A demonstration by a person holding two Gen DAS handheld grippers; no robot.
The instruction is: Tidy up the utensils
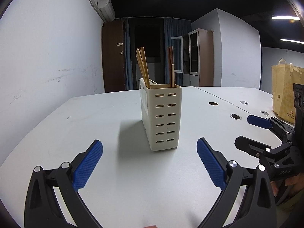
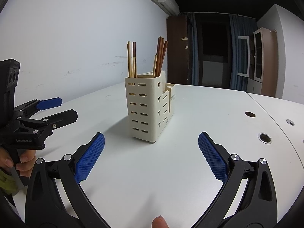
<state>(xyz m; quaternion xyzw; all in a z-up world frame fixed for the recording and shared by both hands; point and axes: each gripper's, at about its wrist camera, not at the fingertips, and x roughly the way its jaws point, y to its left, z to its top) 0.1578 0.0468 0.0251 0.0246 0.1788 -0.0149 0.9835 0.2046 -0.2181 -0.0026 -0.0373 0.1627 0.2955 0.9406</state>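
Between the spread fingers of the left gripper (image 1: pixel 149 163), whose blue ribbed pads (image 1: pixel 88 164) stand wide apart and hold nothing, lies bare white tabletop (image 1: pixel 95 117). Just ahead of those fingertips, centred in the gap, a cream slotted utensil holder (image 1: pixel 161 117) stands upright on the table. Light wooden chopsticks (image 1: pixel 142 66) lean out of its far-left part, and darker brown chopsticks (image 1: pixel 170 64) rise from its right side with one pale stick among them.

To the right of the left fingers, the right gripper (image 1: pixel 245 131) shows from the side, its jaws parted and empty, with a person's hand (image 1: pixel 288 186) on its handle. Beyond it a yellow shopping bag (image 1: pixel 285 91) sits at the table's far-right edge, near round cable holes (image 1: pixel 235 116) in the tabletop.

Seen from the right gripper (image 2: pixel 151 155), its own blue pads (image 2: pixel 90 158) are likewise wide and empty, the holder (image 2: pixel 146 108) standing just ahead between them, with a lower front compartment on its right side. Off to the left of these fingers the left gripper (image 2: pixel 65 109) hovers open, a hand (image 2: pixel 20 161) gripping its handle. A fingertip (image 2: pixel 159 222) shows at the bottom edge. White wall (image 2: pixel 76 38) and a dark doorway (image 2: pixel 210 53) lie behind.
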